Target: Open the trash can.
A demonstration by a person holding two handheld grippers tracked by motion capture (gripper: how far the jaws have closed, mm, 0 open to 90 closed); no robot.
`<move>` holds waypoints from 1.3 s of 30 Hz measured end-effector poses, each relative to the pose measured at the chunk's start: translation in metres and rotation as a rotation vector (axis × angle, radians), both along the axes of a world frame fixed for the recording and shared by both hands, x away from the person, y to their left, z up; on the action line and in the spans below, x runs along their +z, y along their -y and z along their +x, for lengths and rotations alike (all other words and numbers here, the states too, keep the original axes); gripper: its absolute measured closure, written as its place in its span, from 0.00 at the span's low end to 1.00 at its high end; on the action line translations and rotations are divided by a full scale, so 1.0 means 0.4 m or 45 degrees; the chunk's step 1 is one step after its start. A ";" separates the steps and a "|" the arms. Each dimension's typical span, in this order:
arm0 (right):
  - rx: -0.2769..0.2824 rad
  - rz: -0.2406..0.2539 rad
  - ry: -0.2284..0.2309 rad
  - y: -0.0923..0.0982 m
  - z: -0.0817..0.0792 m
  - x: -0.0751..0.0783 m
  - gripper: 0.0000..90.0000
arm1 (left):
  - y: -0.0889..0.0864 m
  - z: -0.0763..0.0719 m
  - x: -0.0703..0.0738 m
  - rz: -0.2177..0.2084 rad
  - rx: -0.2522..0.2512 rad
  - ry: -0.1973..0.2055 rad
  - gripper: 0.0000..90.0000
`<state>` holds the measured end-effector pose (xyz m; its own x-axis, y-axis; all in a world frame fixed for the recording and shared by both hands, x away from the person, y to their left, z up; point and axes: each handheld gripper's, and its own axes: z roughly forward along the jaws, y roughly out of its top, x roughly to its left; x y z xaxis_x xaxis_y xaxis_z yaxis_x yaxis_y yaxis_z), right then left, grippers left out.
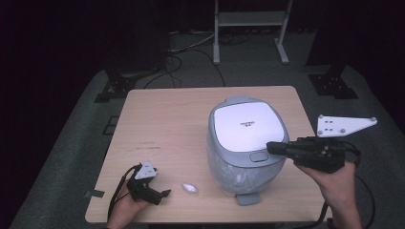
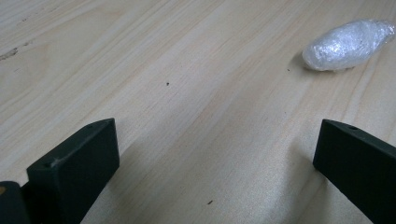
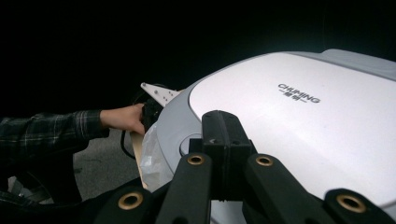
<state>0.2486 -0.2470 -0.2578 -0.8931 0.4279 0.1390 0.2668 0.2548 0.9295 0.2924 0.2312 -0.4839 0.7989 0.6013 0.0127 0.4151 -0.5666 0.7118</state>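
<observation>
A grey pedal bin with a white lid and a plastic liner stands right of centre on the wooden table. My right gripper hovers over the bin's front right rim, jaws shut with nothing between them; in the right gripper view its joined tips sit just above the lid near the push button. My left gripper rests low at the table's front left, jaws open, nothing held. A small wad of clear plastic wrap lies just beyond it.
The bin's foot pedal juts toward the front table edge. Past the table are a white metal stand, black tripod bases and cables on grey carpet. The person's plaid sleeve shows in the right gripper view.
</observation>
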 end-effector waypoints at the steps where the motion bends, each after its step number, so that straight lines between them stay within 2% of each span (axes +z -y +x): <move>1: 0.008 -0.005 -0.004 -0.007 0.003 -0.004 1.00 | 0.000 0.000 0.000 -0.001 0.000 -0.001 0.00; 15: 0.056 -0.037 -0.041 -0.043 0.011 -0.021 1.00 | 0.000 0.000 0.000 -0.001 0.000 -0.001 0.00; 25: 0.048 -0.043 -0.057 -0.045 0.014 -0.027 1.00 | 0.000 0.000 0.000 -0.001 0.000 -0.001 0.00; 29: 0.038 -0.070 -0.053 -0.048 0.009 -0.026 1.00 | 0.000 0.000 0.000 -0.001 0.000 -0.001 0.00; 39: 0.035 -0.078 -0.037 -0.052 0.003 -0.021 1.00 | 0.000 0.000 0.000 -0.002 0.003 0.000 0.00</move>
<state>0.2499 -0.2261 -0.2664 -0.9006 0.4116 0.1394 0.2855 0.3187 0.9038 0.2923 0.2311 -0.4840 0.7973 0.6035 0.0117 0.4166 -0.5642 0.7128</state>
